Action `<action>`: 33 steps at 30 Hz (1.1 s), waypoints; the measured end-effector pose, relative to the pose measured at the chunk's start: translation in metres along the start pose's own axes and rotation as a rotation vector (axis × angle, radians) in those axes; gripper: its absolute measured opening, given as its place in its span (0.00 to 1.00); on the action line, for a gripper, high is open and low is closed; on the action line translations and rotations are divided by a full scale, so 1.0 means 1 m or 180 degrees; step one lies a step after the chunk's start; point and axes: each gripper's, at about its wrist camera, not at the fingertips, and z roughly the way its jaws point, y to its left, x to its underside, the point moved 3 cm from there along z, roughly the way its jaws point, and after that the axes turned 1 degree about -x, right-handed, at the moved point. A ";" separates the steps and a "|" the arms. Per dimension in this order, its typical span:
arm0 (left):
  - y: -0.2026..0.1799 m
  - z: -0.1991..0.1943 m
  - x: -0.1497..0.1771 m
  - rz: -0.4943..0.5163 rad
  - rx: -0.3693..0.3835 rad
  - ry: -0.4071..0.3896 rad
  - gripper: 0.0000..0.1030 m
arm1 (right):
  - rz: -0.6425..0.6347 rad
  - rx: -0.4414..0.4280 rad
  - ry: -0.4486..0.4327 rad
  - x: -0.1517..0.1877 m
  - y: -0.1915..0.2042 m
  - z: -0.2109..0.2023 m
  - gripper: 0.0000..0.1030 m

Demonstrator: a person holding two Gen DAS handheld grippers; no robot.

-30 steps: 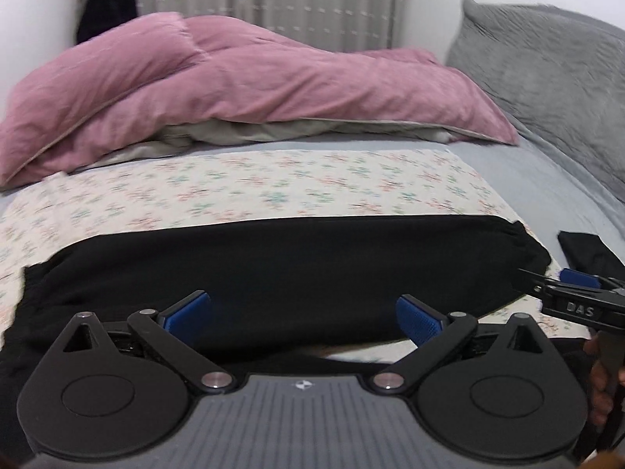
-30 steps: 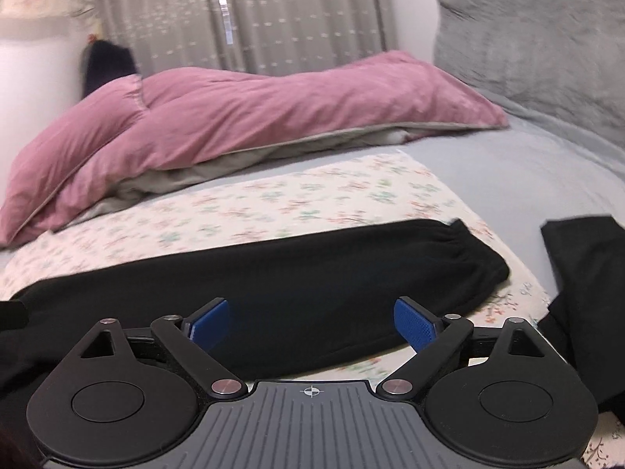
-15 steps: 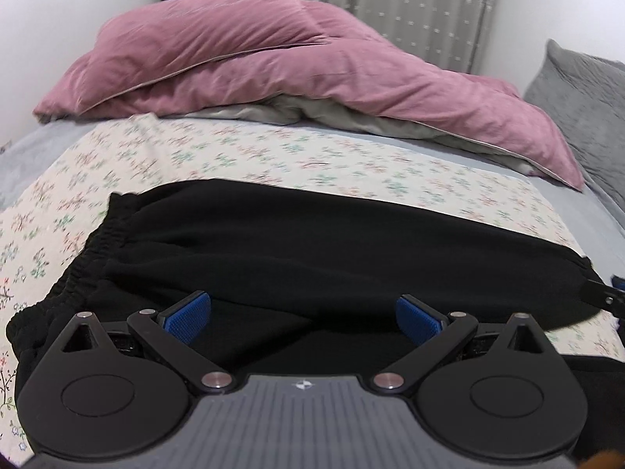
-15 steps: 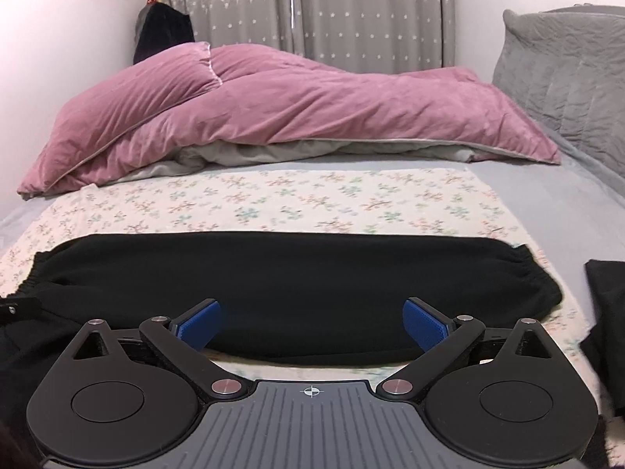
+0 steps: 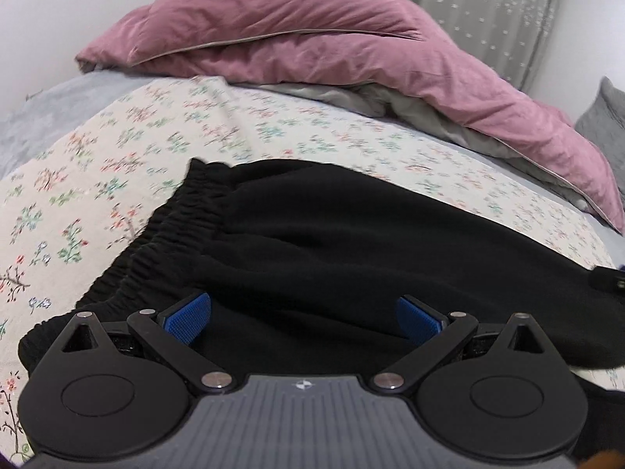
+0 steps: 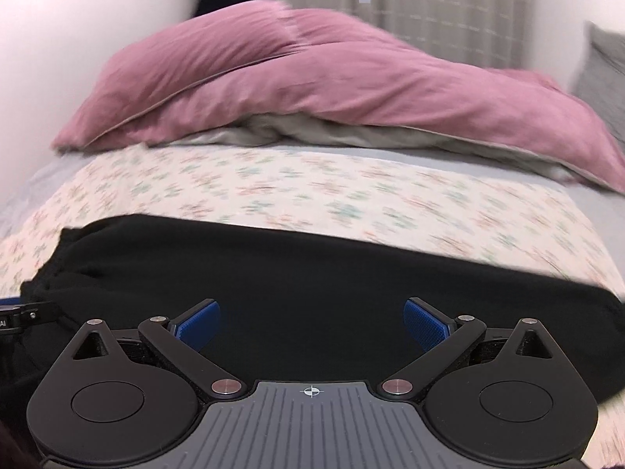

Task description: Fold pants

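Both grippers (image 5: 304,319) (image 6: 311,323) leftward, wide, empty over pants (image 5: 351,242).

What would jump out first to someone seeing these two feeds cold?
The black pants stretch across the floral sheet in the foreground, the gathered waistband toward the left. Behind them a pink duvet is heaped along the back of the bed. The left gripper and right gripper both stand open over the black cloth, holding nothing.
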 end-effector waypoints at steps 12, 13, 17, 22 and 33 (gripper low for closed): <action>0.035 0.031 -0.011 -0.0370 -0.0141 0.0184 1.00 | -0.1328 -0.0521 0.0293 -0.053 0.116 0.113 0.98; 0.034 0.030 -0.011 -0.0349 -0.0152 0.0182 1.00 | -0.1407 -0.0542 0.0304 -0.055 0.123 0.121 0.98; 0.032 0.032 -0.012 -0.0309 -0.0175 0.0195 1.00 | -0.1688 -0.0554 0.0339 -0.064 0.138 0.152 0.98; 0.040 0.035 -0.013 -0.0409 -0.0105 0.0236 1.00 | -0.1850 -0.0467 0.0385 -0.075 0.144 0.189 0.97; 0.041 0.035 -0.012 -0.0448 -0.0086 0.0251 1.00 | -0.1530 -0.0504 0.0720 -0.071 0.130 0.234 0.87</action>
